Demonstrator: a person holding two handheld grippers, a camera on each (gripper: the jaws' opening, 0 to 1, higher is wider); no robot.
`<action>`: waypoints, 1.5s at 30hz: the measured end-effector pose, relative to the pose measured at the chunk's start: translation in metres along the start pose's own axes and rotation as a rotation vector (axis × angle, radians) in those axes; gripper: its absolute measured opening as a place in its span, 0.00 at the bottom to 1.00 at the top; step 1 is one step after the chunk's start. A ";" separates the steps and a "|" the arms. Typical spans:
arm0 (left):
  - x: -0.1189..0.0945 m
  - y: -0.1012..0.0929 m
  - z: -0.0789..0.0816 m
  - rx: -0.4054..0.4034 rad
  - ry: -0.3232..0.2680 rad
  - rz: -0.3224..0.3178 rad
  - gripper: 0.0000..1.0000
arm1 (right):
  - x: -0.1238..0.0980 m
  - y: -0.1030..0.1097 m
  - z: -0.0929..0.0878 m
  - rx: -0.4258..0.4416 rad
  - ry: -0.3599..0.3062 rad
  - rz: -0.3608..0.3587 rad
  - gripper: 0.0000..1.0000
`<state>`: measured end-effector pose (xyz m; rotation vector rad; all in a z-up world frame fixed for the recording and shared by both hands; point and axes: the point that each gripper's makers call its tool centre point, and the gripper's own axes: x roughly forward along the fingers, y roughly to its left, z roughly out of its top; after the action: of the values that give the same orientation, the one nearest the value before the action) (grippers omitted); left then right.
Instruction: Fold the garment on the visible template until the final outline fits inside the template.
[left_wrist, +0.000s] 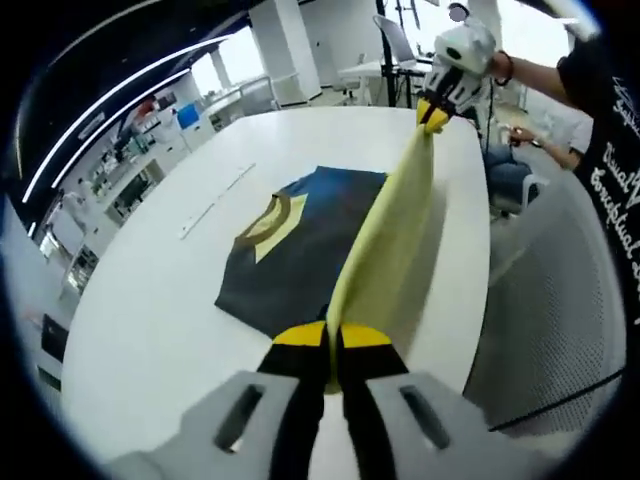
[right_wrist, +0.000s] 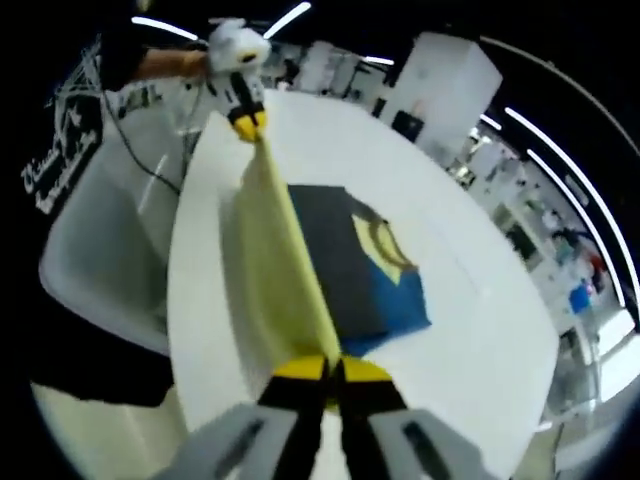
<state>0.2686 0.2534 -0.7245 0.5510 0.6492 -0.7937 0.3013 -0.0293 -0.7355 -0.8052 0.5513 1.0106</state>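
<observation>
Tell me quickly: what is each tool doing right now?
Left tool: shut on the yellow garment.
Right tool: shut on the same garment.

Soft cloth over a smooth white table

I see the yellow garment (left_wrist: 385, 240) as limp, matt cloth, the dark template (left_wrist: 300, 250) as flat and matt, the table (left_wrist: 150, 330) as smooth with a faint sheen, and my left gripper (left_wrist: 331, 345) as grey plastic.

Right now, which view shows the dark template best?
Left gripper view: the dark template lies nearly whole beside the lifted yellow garment. In the right gripper view the garment hides the template's near edge.
</observation>
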 end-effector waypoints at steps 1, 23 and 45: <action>0.000 0.003 0.001 -0.001 -0.004 0.005 0.00 | 0.000 -0.003 0.003 -0.004 -0.006 -0.011 0.00; 0.010 0.068 0.028 0.019 -0.063 0.155 0.00 | 0.014 -0.063 0.030 0.023 -0.068 -0.135 0.00; 0.052 0.136 0.040 -0.044 -0.081 0.215 0.00 | 0.063 -0.134 0.036 0.083 -0.059 -0.205 0.00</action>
<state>0.4162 0.2820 -0.7061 0.5358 0.5222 -0.5947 0.4510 -0.0071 -0.7159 -0.7400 0.4467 0.8153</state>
